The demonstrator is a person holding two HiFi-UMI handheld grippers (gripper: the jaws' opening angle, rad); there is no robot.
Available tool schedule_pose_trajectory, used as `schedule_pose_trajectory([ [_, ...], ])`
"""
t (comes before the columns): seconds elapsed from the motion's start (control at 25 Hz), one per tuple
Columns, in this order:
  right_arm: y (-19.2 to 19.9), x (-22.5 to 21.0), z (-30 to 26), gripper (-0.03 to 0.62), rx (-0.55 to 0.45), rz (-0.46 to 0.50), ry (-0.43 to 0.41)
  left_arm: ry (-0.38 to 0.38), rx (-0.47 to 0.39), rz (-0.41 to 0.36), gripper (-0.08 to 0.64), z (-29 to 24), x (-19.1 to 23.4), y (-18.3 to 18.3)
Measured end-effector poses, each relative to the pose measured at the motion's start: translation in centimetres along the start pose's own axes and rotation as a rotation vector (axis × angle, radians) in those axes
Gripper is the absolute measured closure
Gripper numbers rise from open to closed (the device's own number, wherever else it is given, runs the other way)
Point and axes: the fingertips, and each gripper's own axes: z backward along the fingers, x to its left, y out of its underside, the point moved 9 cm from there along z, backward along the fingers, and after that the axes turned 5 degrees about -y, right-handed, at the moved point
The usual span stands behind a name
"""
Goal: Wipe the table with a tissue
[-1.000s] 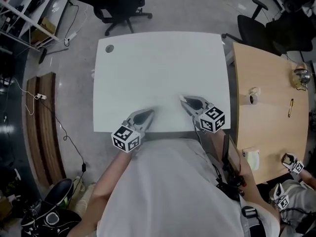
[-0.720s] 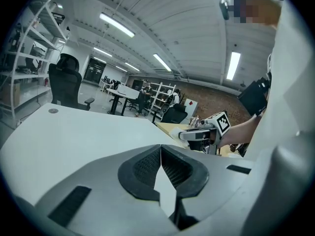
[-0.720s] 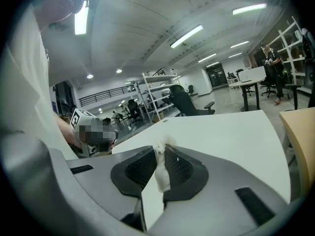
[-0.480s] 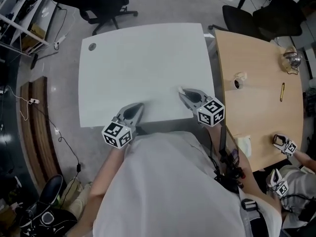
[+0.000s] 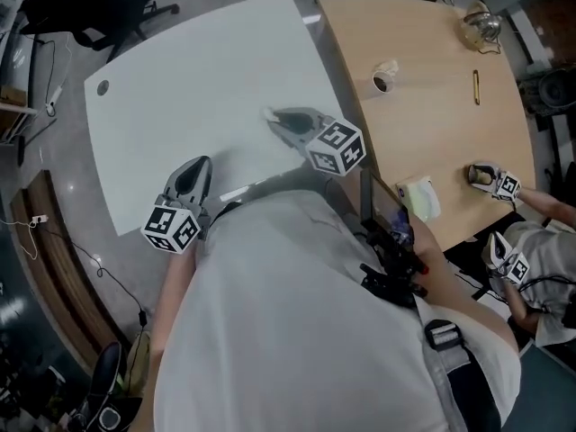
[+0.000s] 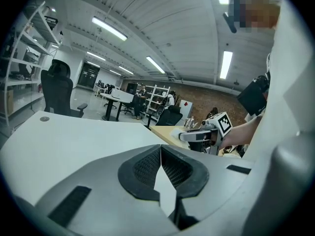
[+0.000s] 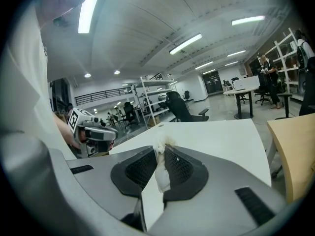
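We record the right gripper [image 7: 161, 150], moulded in smooth grey plastic with black mesh-textured pads [image 7: 140, 168], clamped shut on a crumpled white tissue [image 7: 161, 170]. A soft tuft of the tissue stands proud of the pad tips. In the head view this gripper lies over the near right part of the smooth white table with rounded corners [image 5: 198, 70]; we cannot tell whether it touches the surface. The left gripper [image 6: 160, 149], of the same build, has its pads pressed together with nothing between them, and it sits at the table's near edge. A pale wooden table [image 5: 432, 106] stands just beside the white one on its right
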Motion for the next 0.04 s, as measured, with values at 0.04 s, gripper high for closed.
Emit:
schedule_pose_trajectory([
  [0.04,0.01,0.00,0.12,0.537,0.000,0.001,0.001,0.002,-0.001,-0.001,0.554,-0.08,-0.10,0.00],
])
